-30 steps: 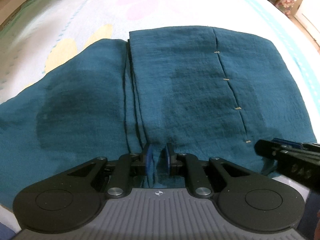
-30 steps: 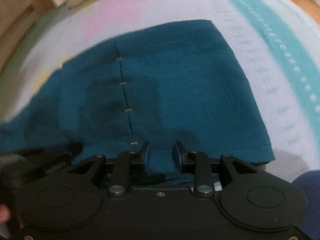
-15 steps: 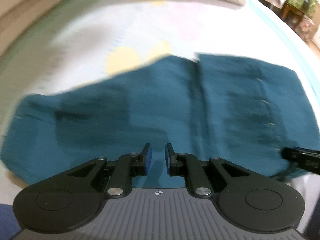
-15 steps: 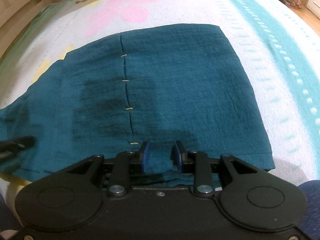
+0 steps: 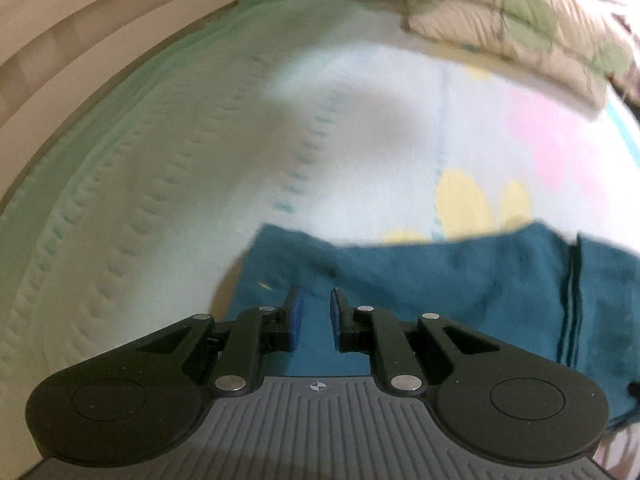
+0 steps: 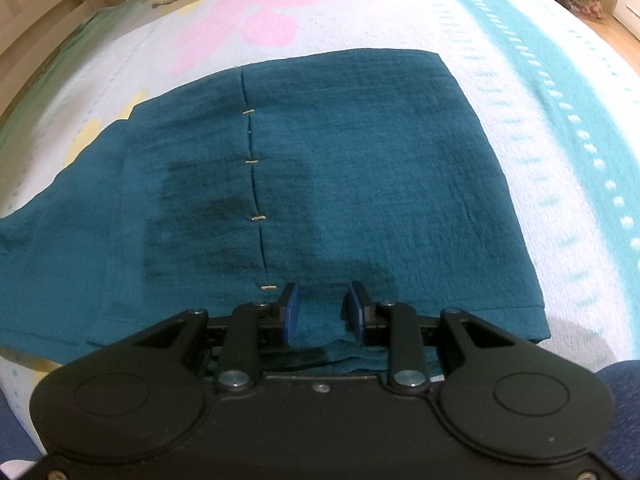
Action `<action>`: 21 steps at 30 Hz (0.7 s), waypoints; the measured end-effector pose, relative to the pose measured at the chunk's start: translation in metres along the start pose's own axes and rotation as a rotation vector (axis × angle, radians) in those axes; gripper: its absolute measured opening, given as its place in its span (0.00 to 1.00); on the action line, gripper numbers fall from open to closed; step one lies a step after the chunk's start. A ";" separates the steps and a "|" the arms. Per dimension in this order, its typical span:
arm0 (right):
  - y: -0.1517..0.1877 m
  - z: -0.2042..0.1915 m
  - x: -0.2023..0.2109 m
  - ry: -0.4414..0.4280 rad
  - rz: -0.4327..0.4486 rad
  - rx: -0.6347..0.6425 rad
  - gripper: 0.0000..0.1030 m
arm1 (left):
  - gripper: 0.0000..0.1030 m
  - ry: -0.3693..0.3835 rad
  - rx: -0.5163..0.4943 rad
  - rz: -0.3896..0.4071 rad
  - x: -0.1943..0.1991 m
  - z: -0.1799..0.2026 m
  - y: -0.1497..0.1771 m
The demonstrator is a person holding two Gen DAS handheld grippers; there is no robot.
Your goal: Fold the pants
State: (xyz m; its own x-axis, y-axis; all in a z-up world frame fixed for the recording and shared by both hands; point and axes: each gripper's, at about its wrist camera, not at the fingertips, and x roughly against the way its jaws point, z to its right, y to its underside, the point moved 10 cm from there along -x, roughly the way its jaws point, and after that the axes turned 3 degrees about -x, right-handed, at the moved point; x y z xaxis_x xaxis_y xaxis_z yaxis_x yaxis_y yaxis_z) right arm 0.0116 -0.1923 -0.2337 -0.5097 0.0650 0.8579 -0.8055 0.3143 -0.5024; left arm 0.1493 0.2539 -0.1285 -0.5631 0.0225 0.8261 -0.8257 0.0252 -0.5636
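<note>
Left wrist view, blurred: left hand-held gripper (image 5: 316, 312) over the left end of the teal pants (image 5: 460, 280) on the bed (image 5: 180, 160), jaws a narrow gap apart, nothing visibly pinched; pillow (image 5: 520, 20) at the far edge. Right wrist view: right hand-held gripper (image 6: 322, 312) at the near edge of the folded pants (image 6: 340, 160), jaws partly apart with fabric between them, can't tell if the pads press it.
</note>
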 end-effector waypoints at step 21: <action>0.001 -0.006 -0.001 0.025 0.013 0.024 0.38 | 0.64 0.159 -0.044 -0.184 -0.044 -0.035 0.042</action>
State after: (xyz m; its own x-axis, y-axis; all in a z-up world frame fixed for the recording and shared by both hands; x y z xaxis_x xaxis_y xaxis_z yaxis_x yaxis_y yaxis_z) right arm 0.0131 -0.1867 -0.2340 -0.5130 0.0931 0.8533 -0.8057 0.2906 -0.5161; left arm 0.1408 0.2894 -0.1885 -0.3880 0.1705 0.9058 -0.9096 0.0873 -0.4061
